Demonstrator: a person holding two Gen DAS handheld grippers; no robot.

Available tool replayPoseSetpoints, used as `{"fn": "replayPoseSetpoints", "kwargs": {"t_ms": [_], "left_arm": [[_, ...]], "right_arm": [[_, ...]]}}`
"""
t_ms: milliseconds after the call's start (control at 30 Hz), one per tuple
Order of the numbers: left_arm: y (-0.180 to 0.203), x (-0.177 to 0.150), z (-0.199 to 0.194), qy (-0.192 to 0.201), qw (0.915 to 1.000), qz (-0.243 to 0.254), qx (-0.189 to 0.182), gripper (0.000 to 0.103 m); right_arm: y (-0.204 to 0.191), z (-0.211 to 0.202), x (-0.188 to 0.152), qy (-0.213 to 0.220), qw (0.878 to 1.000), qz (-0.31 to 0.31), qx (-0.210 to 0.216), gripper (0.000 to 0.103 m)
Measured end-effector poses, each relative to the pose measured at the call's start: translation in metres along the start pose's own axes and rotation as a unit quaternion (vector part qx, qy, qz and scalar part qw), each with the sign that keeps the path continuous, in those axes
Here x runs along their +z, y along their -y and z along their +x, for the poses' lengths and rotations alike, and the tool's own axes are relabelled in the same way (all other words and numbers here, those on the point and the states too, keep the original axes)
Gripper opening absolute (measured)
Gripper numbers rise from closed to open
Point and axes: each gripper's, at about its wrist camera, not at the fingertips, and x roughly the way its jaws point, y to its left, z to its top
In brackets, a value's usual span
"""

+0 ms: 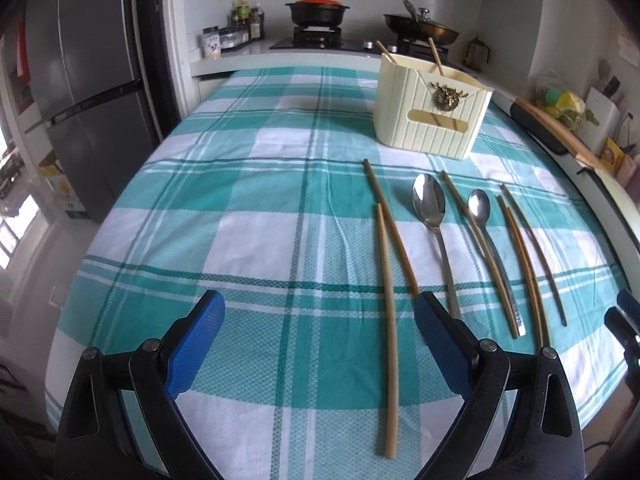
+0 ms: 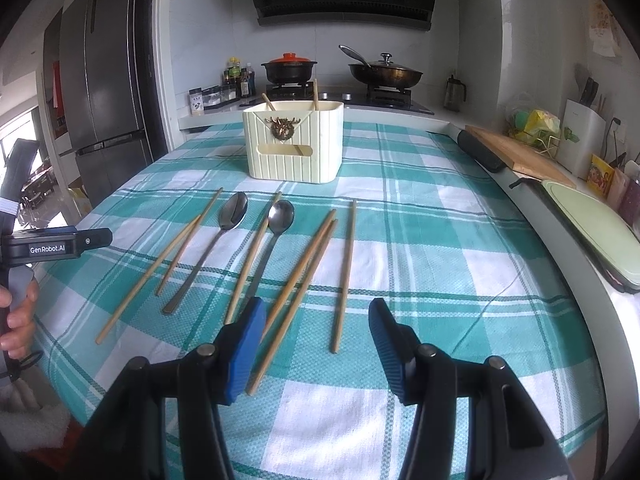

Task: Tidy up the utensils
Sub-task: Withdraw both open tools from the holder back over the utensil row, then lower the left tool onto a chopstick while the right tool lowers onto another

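The left gripper (image 1: 320, 340) hangs over the checked surface (image 1: 240, 184) with its jaws wide apart, holding nothing, and one long chopstick (image 1: 387, 320) lies between them. The right gripper (image 2: 318, 344) has its jaws apart and empty too, with a single chopstick (image 2: 346, 272) between them. Just past both jaws lie two spoons (image 2: 230, 224) among more chopsticks, and farther on stands the cream holder (image 2: 294, 144).

Both wrist views look low across the tablecloth (image 1: 240, 208), sharing the holder (image 2: 294, 146), seemingly side by side.
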Motion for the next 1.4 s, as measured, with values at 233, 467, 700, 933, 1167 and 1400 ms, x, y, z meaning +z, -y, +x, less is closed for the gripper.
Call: {"fn": "replayPoseSetpoints", "kwargs": {"t_ms": [233,467,700,933,1167,1400], "left_arm": [[-0.002,-0.003,0.006,-0.012,0.9999,-0.002,-0.004,0.096],[-0.001,-0.003,0.026,-0.067,0.9953,-0.018,-0.067,0.096],[0.023,-0.001,0.051,-0.078,0.995,0.055,-0.029,0.096],[0.025,0.002,0.08,-0.1,0.9926,0.068,-0.003,0.096],[0.022,0.011,0.09,-0.103,0.9923,0.069,0.004,0.097],[0.012,0.023,0.102,-0.12,0.9909,0.06,0.0,0.097]], "right_arm": [[0.002,0.009,-0.002,-0.015,1.0,0.008,0.007,0.055],[0.018,0.016,-0.004,-0.029,0.999,0.044,0.004,0.055],[0.029,0.02,-0.002,-0.035,0.998,0.06,0.012,0.055],[0.056,0.042,0.017,-0.065,0.996,0.054,-0.002,0.055],[0.049,0.089,0.024,-0.134,0.99,0.016,0.037,0.055],[0.036,0.125,0.029,-0.17,0.984,-0.049,0.018,0.051]]}}
